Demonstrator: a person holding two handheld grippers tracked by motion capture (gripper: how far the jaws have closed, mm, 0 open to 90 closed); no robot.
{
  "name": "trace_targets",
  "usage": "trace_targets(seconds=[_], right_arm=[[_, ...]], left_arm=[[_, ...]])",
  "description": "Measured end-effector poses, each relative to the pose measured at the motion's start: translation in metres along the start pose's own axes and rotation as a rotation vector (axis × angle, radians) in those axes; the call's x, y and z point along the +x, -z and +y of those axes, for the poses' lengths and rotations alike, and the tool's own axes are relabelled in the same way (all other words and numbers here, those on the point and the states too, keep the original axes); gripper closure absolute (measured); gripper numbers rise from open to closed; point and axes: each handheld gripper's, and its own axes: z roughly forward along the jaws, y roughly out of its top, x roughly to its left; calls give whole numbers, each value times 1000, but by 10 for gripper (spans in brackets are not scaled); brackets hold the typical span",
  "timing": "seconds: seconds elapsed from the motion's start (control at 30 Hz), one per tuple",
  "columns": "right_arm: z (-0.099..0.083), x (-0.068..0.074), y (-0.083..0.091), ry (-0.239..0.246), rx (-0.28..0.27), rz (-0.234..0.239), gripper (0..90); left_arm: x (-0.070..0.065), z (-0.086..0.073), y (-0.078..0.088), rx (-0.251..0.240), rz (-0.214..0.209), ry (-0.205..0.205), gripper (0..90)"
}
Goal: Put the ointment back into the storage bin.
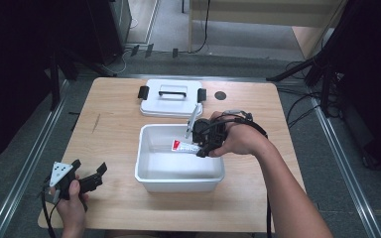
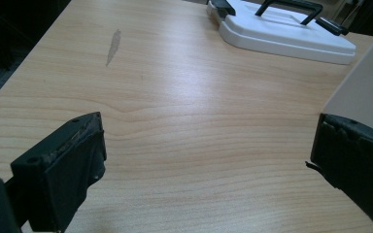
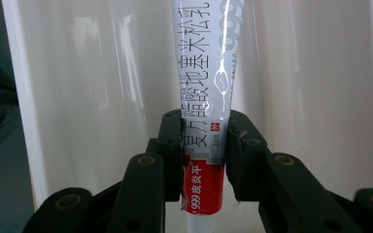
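My right claw pinches a white-and-red ointment tube over, perhaps inside, the white plastic bin; my left claw rests spread on the wooden surface.

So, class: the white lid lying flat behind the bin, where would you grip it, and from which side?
Grip the black handle at the middle of the white lid, coming straight down from above. The handle arches clear of the flat top, leaving a gap for a jaw, whereas the lid's low edges sit against the table. The open left gripper is probably the one to use.
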Motion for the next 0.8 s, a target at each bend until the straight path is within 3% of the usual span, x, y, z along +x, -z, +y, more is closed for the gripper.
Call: trace_targets(seconds=[0.2,0.33,0.37,0.8], right_arm=[[-1,2,-13,-21,33,9,714],[0,0,-22,-2,41,15,713],[0,2,-23,-26,58,11,713],[0,7,-53,-5,130,62,713]], left_arm=[[0,0,0,2,0,1,3],[0,0,0,3,0,1,3],[0,0,0,2,0,1,3],[0,0,0,2,0,2,3]])
